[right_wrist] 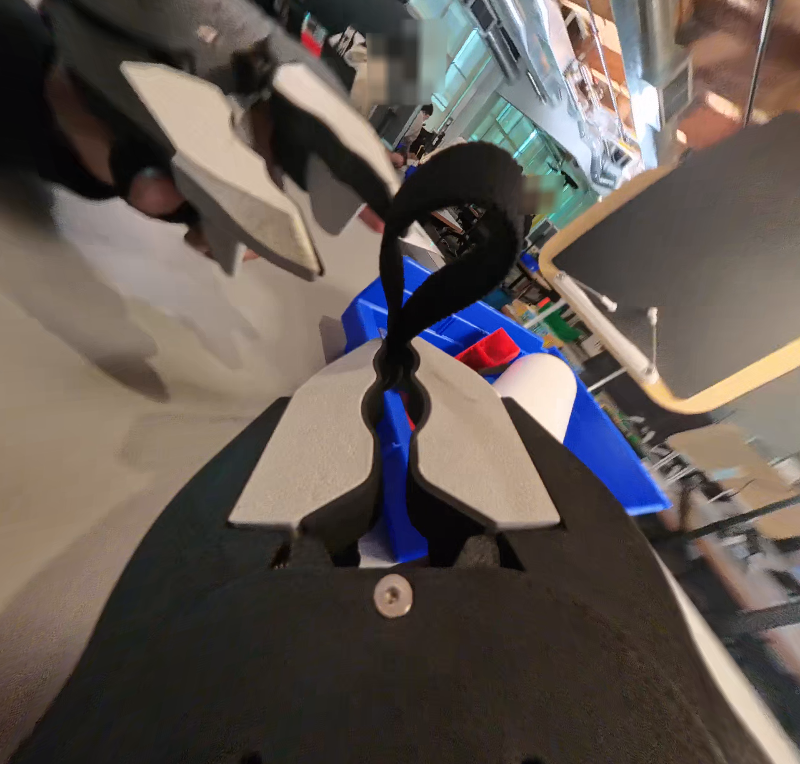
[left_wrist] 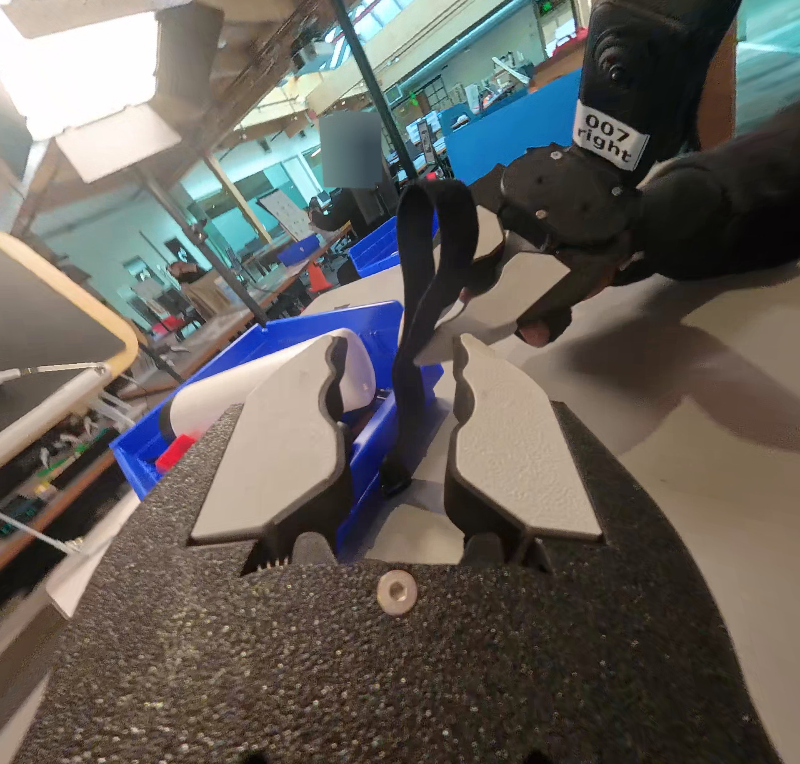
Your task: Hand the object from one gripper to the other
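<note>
Black fabric strap (right_wrist: 437, 241), soft and fuzzy on its looped part, stands pinched between the grey fingertips of the right gripper (right_wrist: 396, 364), whose jaws are clamped together on it just below the loop; the loop rises above the tips and curls over to the right in the right wrist view; in the left wrist view the strap's (left_wrist: 426, 276) lower end hangs down past the tips to a small black buckle-like piece close to the pale grey tabletop (left_wrist: 692, 505). The left gripper (left_wrist: 396, 386) has its jaws apart with nothing between them, its grey fingers either side of the hanging tail without touching it; seen from the right wrist view it (right_wrist: 311, 241) sits to the left of the loop, near but apart. The right gripper's (left_wrist: 428, 349) black body bears a white label with printed writing; a gloved hand (left_wrist: 675, 224) holds it. A blue plastic bin (left_wrist: 259, 353) sits on the table beyond and left of the strap, holding a white rounded cylinder (left_wrist: 242, 379) and a small red block (left_wrist: 175, 451). A dark board with a pale wooden rim (right_wrist: 675, 241) stands on the bin's far side.
</note>
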`<control>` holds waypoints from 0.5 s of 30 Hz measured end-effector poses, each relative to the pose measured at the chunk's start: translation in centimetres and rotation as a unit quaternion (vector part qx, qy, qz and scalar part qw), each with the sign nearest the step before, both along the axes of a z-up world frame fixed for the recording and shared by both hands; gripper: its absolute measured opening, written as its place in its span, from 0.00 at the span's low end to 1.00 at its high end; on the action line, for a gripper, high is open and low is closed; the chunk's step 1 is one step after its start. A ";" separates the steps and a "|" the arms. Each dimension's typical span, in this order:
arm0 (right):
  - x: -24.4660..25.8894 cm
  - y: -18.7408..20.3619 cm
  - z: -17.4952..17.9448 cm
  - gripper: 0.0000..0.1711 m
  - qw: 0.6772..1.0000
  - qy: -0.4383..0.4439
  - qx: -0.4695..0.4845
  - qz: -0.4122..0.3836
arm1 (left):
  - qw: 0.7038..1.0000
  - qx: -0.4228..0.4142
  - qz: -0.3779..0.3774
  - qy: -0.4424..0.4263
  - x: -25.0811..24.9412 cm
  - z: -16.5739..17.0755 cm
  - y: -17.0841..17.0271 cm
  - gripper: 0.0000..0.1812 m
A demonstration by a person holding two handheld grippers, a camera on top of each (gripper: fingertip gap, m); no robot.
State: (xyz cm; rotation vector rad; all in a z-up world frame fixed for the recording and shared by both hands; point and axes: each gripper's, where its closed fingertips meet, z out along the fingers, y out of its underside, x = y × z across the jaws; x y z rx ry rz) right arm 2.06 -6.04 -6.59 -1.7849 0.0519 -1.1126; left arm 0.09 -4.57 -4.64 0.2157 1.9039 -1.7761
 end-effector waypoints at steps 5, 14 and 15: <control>-2.3 2.7 -2.7 0.03 0.990 -0.070 -0.116 0.045 | 0.991 0.075 -0.026 -0.108 -2.5 -2.5 -1.4 0.22; -0.7 1.5 -1.5 0.08 0.993 -0.080 -0.084 -0.011 | 0.999 -0.018 0.035 -0.030 -0.2 1.1 0.2 0.03; -0.4 1.3 -1.3 0.10 0.993 -0.080 -0.078 -0.021 | 0.998 -0.048 0.043 -0.001 0.4 2.1 0.8 0.03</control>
